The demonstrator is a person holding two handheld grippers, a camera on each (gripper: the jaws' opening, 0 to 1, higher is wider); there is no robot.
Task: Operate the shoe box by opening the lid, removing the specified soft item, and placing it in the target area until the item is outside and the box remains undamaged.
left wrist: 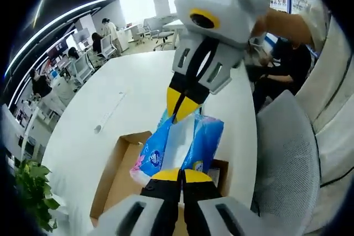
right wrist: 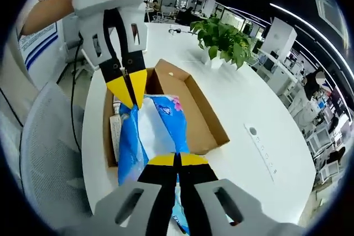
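Blue and white crinkled plastic wraps the soft tissue pack, which hangs stretched between the two grippers above the open brown cardboard shoe box. The box sits on the round white table, near the edge beside the grey mesh chair; its lid is already off or folded away, and papers lie on its floor.

In the left gripper view, the left gripper has its yellow-tipped jaws pressed together on the near end of the pack, while the right gripper comes down from above and pinches the far end. In the right gripper view the roles mirror: the right gripper is clamped on the near end, and the left gripper bites the opposite end over the box. Both claws are closed down to the thickness of the wrapper.

The pack looks light and squashy, and its film is probably slick, so a grip on the gathered end seams, as now, seems safer than squeezing the smooth flat faces. It sags a little between the holds, which suggests it will bend rather than resist.

A white power strip lies on the table towards the far edge, beside a green potted plant.
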